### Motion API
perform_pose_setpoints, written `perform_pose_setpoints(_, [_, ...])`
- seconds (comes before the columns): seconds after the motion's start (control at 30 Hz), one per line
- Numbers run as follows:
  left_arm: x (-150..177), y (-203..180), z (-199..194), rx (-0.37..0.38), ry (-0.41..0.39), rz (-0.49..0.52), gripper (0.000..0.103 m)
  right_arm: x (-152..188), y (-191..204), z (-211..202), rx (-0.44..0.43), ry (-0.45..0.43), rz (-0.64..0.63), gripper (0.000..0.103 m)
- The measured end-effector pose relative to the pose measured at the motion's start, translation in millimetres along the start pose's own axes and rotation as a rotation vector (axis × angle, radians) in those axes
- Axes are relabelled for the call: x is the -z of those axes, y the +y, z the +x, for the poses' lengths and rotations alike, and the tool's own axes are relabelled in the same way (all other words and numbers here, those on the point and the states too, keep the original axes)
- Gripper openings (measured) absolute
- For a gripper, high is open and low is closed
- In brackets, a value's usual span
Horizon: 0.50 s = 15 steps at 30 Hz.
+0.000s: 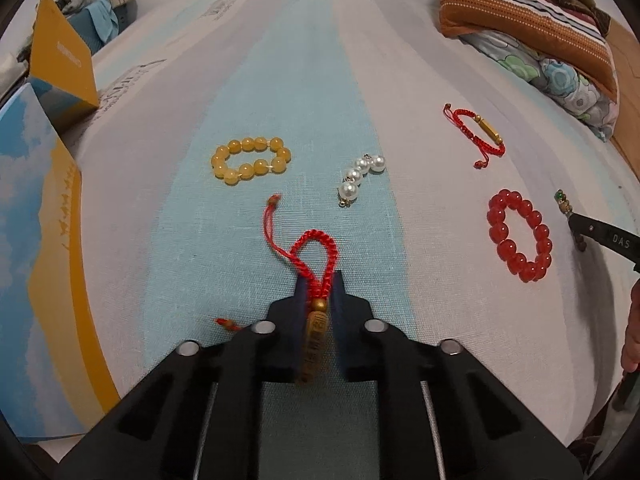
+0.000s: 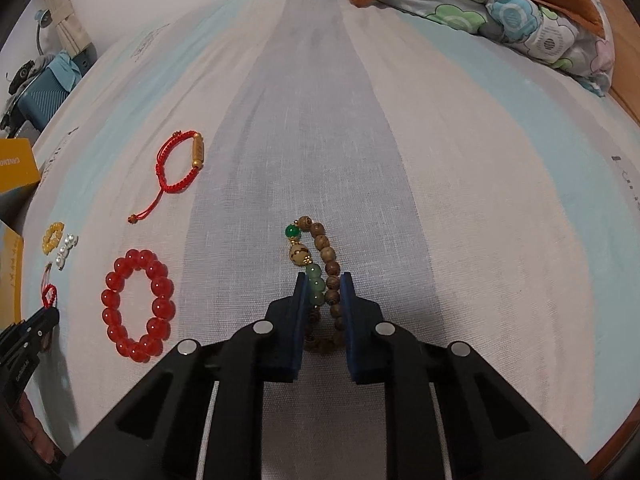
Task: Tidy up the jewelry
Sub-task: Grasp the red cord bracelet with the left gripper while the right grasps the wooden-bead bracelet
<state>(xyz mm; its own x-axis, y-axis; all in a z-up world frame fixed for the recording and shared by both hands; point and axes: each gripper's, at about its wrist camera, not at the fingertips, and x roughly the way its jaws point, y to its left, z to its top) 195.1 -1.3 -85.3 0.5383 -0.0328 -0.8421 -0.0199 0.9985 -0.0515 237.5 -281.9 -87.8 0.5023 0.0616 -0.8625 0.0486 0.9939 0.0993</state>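
My left gripper (image 1: 319,280) is shut on a red braided cord bracelet (image 1: 316,252) with a gold tube bead, whose loop lies on the striped sheet ahead of the pads. My right gripper (image 2: 323,282) is shut on a brown wooden bead bracelet (image 2: 326,258) with green and cream beads, pinched flat between the blue pads. Loose on the sheet lie a yellow bead bracelet (image 1: 251,160), a short pearl strand (image 1: 360,178), a second red cord bracelet (image 1: 478,134) and a red bead bracelet (image 1: 519,236). The right gripper's black finger (image 1: 604,236) shows at the left wrist view's right edge.
An orange and blue box (image 1: 60,64) stands at the far left, with a sky-printed lid or card (image 1: 36,264) lying beside it. Folded striped and floral bedding (image 1: 532,28) is piled at the far right. A hand (image 1: 632,328) is at the right edge.
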Motion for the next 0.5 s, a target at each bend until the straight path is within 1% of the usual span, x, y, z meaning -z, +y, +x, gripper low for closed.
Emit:
perform_pose_setpoints(0.17, [0, 0, -8, -0.003, -0.019, -0.001, 0.009, 2, 1, -3, -0.023, -0.015, 0.009, 0.007])
perform_pose_setpoints(0.5, [-3, -1, -20, -0.001, -0.038, 0.002, 0.009, 1, 4, -18, -0.025, -0.057, 0.001, 0.007])
